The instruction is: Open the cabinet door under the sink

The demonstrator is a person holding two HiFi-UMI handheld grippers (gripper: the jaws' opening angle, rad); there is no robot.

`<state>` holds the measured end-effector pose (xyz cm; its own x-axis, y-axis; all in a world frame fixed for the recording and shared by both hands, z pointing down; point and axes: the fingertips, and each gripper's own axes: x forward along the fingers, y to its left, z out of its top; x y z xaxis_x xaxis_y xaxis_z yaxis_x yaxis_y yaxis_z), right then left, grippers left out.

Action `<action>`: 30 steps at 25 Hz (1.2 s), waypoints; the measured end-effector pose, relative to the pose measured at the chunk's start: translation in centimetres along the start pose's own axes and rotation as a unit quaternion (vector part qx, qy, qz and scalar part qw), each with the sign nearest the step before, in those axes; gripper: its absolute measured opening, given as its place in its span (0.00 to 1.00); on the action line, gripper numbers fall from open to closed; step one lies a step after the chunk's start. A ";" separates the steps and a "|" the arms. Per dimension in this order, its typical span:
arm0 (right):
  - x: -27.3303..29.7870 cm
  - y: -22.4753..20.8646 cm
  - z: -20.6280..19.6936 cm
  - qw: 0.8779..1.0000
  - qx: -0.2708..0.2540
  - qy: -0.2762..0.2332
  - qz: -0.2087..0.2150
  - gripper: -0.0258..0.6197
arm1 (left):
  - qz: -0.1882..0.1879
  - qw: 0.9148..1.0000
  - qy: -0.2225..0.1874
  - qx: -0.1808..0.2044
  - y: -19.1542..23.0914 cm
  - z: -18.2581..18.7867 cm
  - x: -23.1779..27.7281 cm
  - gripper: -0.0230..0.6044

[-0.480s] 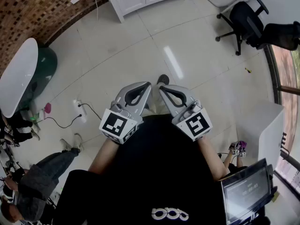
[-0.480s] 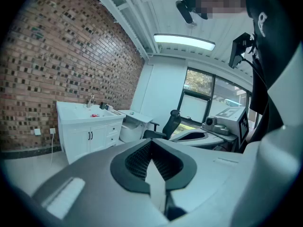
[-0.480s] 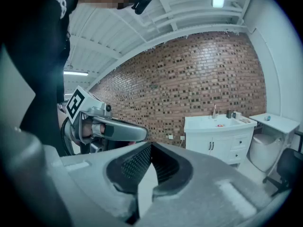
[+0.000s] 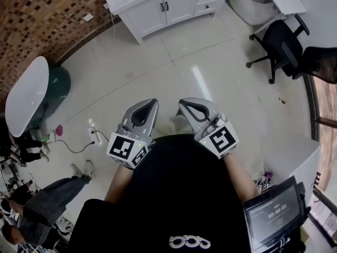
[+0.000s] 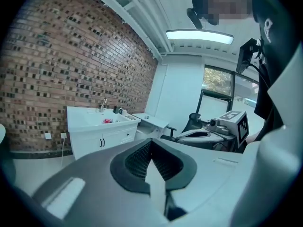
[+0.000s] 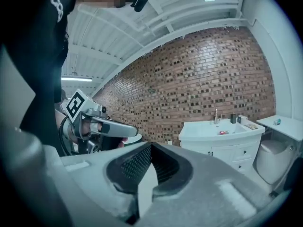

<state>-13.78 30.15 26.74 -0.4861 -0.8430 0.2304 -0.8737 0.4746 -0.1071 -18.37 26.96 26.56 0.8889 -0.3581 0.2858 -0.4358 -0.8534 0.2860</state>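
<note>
Cabinet door (image 4: 166,7): under the sink, against the far wall beside the brick. Both leaves are closed, with dark handles side by side at the centre seam.
Sink (image 6: 203,131): white basin set in the counter. A small red item (image 6: 222,133) lies in it, and the faucet (image 6: 216,115) stands upright behind.
Writing: the screen (image 4: 274,212) at lower right shows digits too small to read. A white ring logo (image 4: 185,241) marks the person's black shirt.
Left gripper (image 4: 150,103): jaws together with nothing between them, held out before the body, well apart from the cabinet.
Right gripper (image 4: 183,103): jaws together and empty, just beside the left one. Both grippers tip slightly down toward the cabinet.
Floor (image 4: 210,62): pale tiles lie between the grippers and the cabinet.
</note>
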 end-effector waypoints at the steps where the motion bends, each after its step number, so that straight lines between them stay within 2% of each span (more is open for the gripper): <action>1: 0.1 -0.8 0.1 1.000 -0.002 -0.001 0.003 0.03 | 0.004 1.000 -0.001 -0.001 0.2 0.2 0.6 0.06; 7: 2.2 -5.2 0.6 1.000 -0.009 0.011 0.018 0.03 | 0.017 1.000 0.004 -0.011 2.7 1.4 4.4 0.06; 11: 3.7 -8.3 0.7 1.000 -0.009 0.014 0.011 0.03 | 0.012 1.000 0.001 -0.014 4.8 1.9 7.4 0.06; 22: 11.8 -19.7 4.1 0.999 -0.011 0.028 -0.019 0.03 | -0.025 0.999 -0.006 -0.019 13.0 7.0 18.4 0.06; 30: 17.9 -25.0 5.2 0.999 -0.003 0.035 -0.031 0.03 | -0.051 0.999 0.003 -0.019 18.3 9.0 23.8 0.06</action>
<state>-0.68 1.89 28.53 -0.4284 -0.8513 0.3029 -0.9019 0.4234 -0.0856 -3.88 -0.57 30.31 0.9279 -0.2675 0.2596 -0.3485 -0.8699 0.3492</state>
